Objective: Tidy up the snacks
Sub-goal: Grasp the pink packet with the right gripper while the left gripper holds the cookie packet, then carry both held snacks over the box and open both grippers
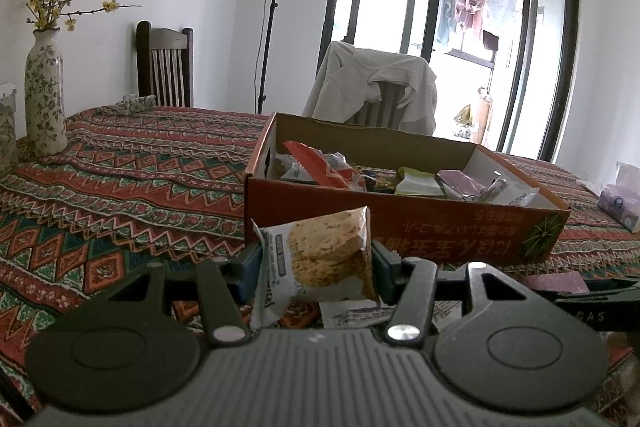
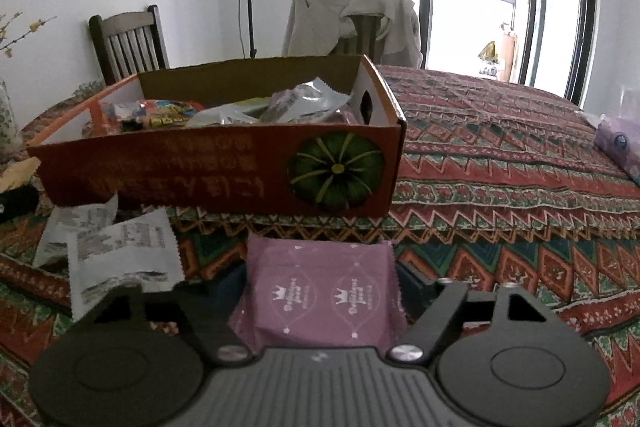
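Through the left wrist camera, the left gripper (image 1: 316,259) has its jaws half open and pressed on a cookie packet (image 1: 320,259), held up just in front of the orange box (image 1: 400,223) on the desk (image 1: 120,187). The box is crowded with snack packets.

Through the right wrist camera, the right gripper (image 2: 320,291) has its jaws fairly wide around a purple packet (image 2: 320,291) lying before the box; whether they press it, I cannot tell. White wrappers (image 2: 120,255) lie left of it.

Right gripper (image 2: 322,291): purple snack pack (image 2: 320,299) sits btwn jaws. Orange cardboard box (image 2: 224,171) w/ snacks behind it. White wrappers (image 2: 116,255) at left, on patterned tablecloth (image 2: 500,219).
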{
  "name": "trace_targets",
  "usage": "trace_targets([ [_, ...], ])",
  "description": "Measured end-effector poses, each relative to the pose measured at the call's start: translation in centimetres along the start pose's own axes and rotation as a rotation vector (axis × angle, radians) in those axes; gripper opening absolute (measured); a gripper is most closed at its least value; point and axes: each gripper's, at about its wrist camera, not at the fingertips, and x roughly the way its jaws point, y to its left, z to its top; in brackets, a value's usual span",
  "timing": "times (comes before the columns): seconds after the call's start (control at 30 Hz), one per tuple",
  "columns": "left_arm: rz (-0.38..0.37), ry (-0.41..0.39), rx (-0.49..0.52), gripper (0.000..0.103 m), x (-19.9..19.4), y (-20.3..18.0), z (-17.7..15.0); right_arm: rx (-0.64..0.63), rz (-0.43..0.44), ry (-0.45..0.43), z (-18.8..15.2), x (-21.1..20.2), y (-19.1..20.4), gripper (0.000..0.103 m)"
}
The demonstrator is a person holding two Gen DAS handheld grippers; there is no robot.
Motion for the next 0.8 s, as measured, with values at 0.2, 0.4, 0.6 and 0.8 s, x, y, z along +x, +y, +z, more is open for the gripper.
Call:
trace_targets([
  [0.2,0.000,-0.005,0.000,0.056,-0.1,0.0,-0.1,0.002,-0.010,-0.057,0.0,-0.9,0.0,0.066],
  [0.4,0.001,-0.011,0.003,0.056,-0.2,-0.1,-0.1,0.000,-0.025,-0.131,-0.2,-2.0,0.1,0.066],
  [0.6,-0.001,-0.022,0.022,0.056,-0.4,-0.5,0.1,-0.024,-0.040,-0.192,-0.3,-2.9,0.5,0.065],
  [0.8,-0.023,-0.046,0.039,0.056,-1.3,-1.3,1.6,-0.044,-0.001,-0.249,1.0,-4.4,1.4,0.065],
])
